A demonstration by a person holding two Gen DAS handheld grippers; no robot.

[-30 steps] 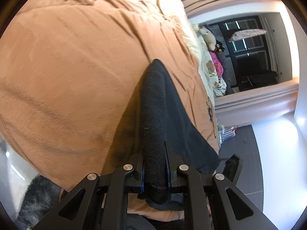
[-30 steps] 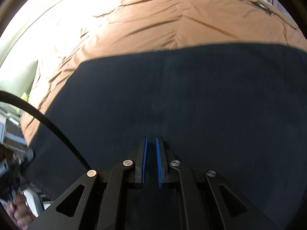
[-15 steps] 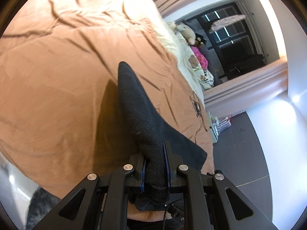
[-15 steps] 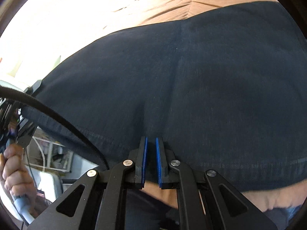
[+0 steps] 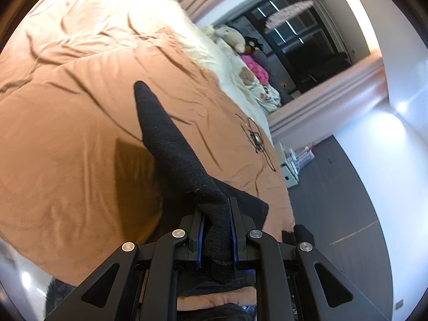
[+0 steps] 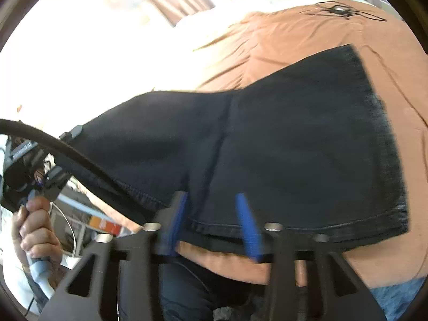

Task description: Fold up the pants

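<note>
Dark denim pants (image 6: 294, 144) lie on an orange-brown bedspread (image 6: 307, 32), their hem edge towards me. My left gripper (image 5: 216, 214) is shut on a bunched fold of the pants (image 5: 171, 144) and holds that edge raised above the bed (image 5: 67, 133). My right gripper (image 6: 211, 200) is open, its blue pads (image 6: 247, 222) standing apart at the near hem, with no cloth held between them. The left gripper in the person's hand (image 6: 29, 214) shows at the left of the right wrist view, lifting the pants' left side.
Pale pillows and stuffed toys (image 5: 235, 37) lie at the bed's head. A dark window (image 5: 299, 32) and curtains are beyond. Grey floor (image 5: 334, 214) with a low white shelf (image 5: 289, 171) lies past the bed's edge. A black cable (image 6: 67, 155) crosses the right view.
My right gripper has opened and let go of the pants, and pulled back to the hem. The left gripper still holds its fold, now higher and tilted over the bed.
</note>
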